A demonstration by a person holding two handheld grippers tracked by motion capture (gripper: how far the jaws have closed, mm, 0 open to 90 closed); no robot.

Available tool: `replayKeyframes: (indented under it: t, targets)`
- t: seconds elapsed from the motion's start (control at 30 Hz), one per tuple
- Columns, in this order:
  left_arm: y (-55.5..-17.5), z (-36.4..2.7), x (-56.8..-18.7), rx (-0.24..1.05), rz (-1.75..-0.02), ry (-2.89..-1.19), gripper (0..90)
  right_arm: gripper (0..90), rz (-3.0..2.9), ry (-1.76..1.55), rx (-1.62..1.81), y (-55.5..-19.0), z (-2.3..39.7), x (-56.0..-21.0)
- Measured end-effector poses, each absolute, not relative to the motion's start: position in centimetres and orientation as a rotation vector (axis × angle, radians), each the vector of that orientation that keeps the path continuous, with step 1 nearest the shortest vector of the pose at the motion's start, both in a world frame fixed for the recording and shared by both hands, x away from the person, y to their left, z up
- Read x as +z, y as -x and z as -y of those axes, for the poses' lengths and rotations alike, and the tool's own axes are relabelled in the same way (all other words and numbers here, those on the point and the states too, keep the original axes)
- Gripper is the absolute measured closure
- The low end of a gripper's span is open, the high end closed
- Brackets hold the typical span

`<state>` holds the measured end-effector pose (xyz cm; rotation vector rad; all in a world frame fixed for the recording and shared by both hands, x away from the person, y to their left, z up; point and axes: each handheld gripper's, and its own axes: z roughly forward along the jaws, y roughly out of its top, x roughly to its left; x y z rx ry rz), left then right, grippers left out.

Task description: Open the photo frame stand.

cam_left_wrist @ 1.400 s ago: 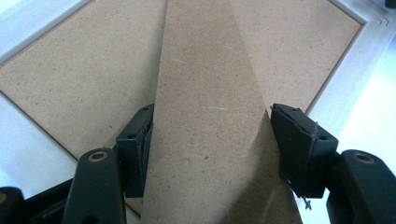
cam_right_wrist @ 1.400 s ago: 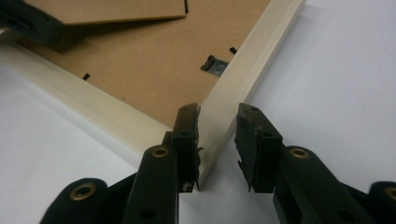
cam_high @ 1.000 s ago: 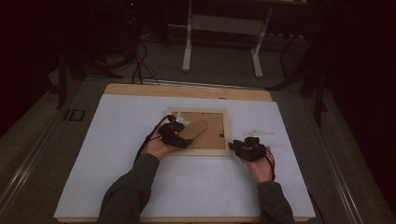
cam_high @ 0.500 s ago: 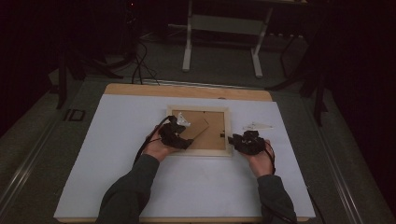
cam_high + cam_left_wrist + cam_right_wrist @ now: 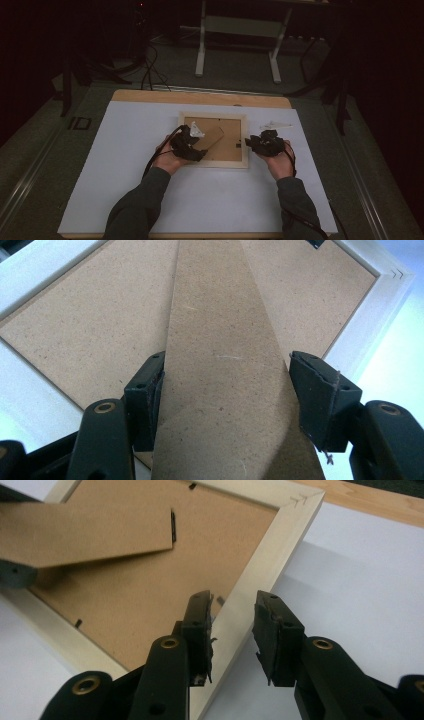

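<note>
Left gripper [image 5: 225, 390]: jaws clamped across the fibreboard stand flap [image 5: 225, 340] of the picture frame [image 5: 215, 140]. Right gripper [image 5: 232, 630]: jaws apart, straddling the frame's right rail untouched. Frame face-down, mid-table [image 5: 125, 150], nearer far edge.

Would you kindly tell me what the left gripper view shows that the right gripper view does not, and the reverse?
Left gripper view's own: the left tongs, seen close, apparently closed on the two edges of the brown stand.

Right gripper view's own: the right tongs, open, astride the pale rail of the picture frame without pressing it, and the bare wooden table edge beyond the white sheet.

Shared: the face-down picture frame, its backing board, the stand raised off that board, and the white sheet.
</note>
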<state>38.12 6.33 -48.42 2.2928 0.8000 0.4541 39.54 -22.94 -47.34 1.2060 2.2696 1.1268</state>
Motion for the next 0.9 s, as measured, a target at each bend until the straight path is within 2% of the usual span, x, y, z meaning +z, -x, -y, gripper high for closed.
replayKeyframes:
  t: [0.53, 0.9]
  targets:
    - [-37.0, -6.1, -48.2, 0.532, -0.763, -2.281, 37.6, 66.2, -2.280, -1.282, 1.097, -42.0, 22.4, -47.2]
    - [-36.1, -5.9, -48.2, 0.599, -0.734, -2.273, 37.6, 58.2, -2.284, -1.405, 1.112, -43.8, 22.4, -47.2]
